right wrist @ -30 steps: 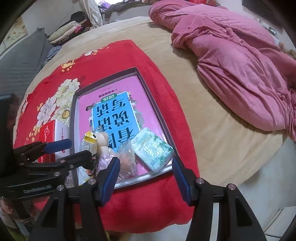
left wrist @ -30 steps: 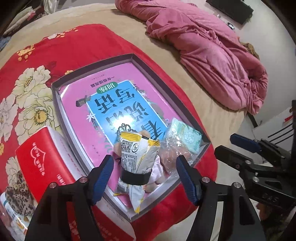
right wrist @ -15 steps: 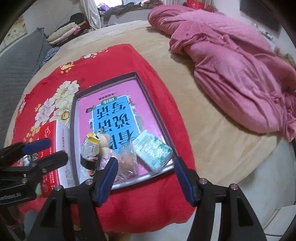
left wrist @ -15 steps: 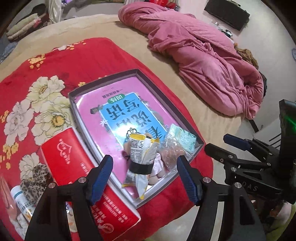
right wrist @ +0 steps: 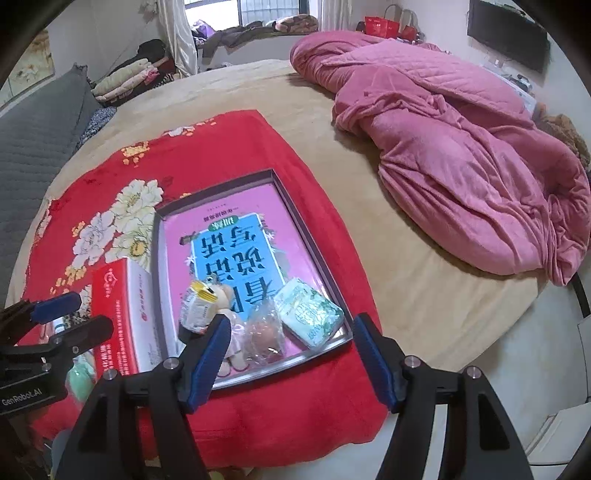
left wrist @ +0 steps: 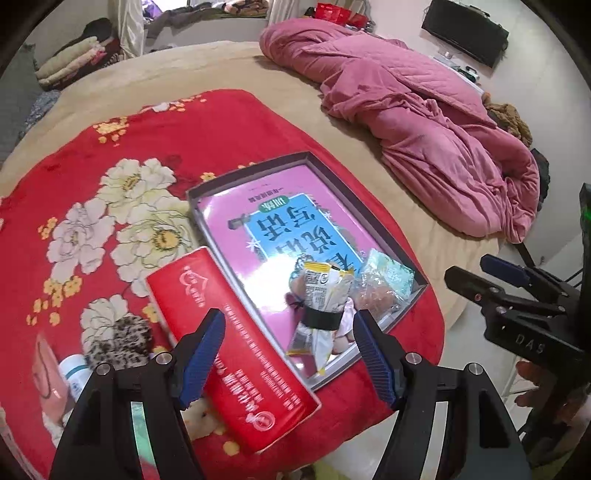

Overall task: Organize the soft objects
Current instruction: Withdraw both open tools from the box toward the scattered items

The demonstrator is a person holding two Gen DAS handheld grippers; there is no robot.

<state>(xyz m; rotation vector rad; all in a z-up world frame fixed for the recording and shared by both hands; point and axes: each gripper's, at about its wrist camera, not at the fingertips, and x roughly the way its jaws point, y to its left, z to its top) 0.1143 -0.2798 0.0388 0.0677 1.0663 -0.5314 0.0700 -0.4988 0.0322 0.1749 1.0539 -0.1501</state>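
Blue-padded jaws of left gripper (left wrist: 286, 354) wide apart, empty; right gripper (right wrist: 290, 358) jaws opening, nothing between.

- A bed (right wrist: 424, 295) with a tan cover fills most of both views.
- A crumpled pink quilted blanket (right wrist: 461, 155) lies heaped along its far right side.
- A dark flat television (left wrist: 465, 31) hangs on the wall at the upper right.
- Folded clothes (right wrist: 125, 79) are stacked beyond the bed's far left edge.
- Red bags (right wrist: 384, 26) stand by the window (right wrist: 251, 11).
- A grey padded headboard (right wrist: 33, 147) rises at the left.
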